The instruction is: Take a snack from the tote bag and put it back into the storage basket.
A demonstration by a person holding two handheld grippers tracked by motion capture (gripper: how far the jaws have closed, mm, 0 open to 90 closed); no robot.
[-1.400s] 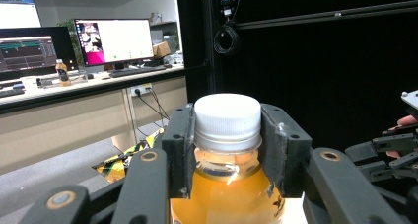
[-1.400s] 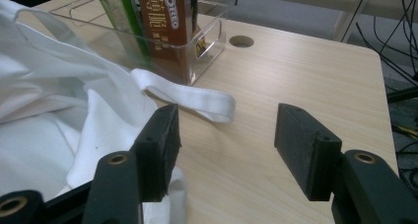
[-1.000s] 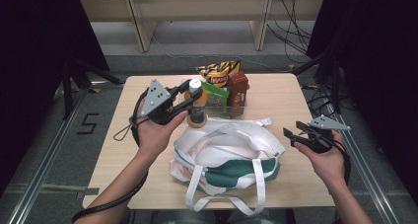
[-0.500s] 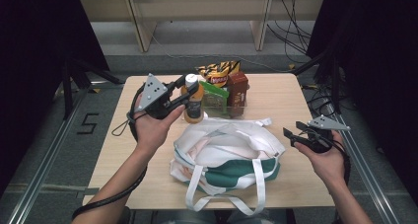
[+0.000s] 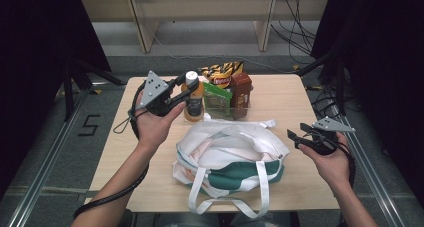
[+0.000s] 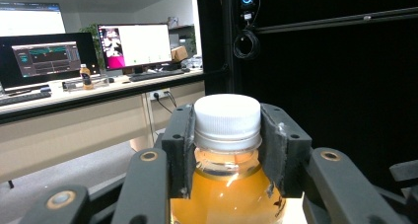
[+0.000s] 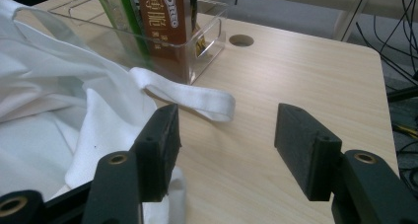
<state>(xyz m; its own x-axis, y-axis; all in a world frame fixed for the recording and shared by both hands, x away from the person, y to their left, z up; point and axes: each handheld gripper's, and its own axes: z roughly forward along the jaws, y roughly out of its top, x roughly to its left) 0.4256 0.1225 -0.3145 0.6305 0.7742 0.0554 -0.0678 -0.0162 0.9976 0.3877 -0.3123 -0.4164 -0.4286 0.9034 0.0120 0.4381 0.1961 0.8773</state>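
- Reading "OREO" in white letters, a brown biscuit box point(image 7: 165, 24) stands upright in the clear plastic bin point(image 7: 207, 34) at the far side of the wooden table point(image 5: 285, 94); beside it in the bin sit a green packet point(image 5: 217, 94) and a yellow-and-black snack bag point(image 5: 222, 72), their print too small to read.
- A black mark like the figure "5" point(image 5: 89, 125) is taped on the floor left of the table.
- The left gripper point(image 6: 227, 150) is clamped on an orange juice bottle point(image 6: 226, 194), its pads pressing both sides of the neck just under the white screw cap point(image 6: 226, 118).
- In the high view the left gripper point(image 5: 177, 89) holds the bottle point(image 5: 193, 101) upright just left of the bin, above the table's far edge; whether its base touches the wood cannot be told.
- The right gripper point(image 7: 224, 135) stands wide open with nothing between its jaws, bare tabletop showing in the gap.
- In the high view the right gripper point(image 5: 296, 135) hovers just right of the white-and-green tote bag point(image 5: 230, 152), which lies on the table in front of the bin; one white strap point(image 7: 190, 95) trails toward the bin's corner.
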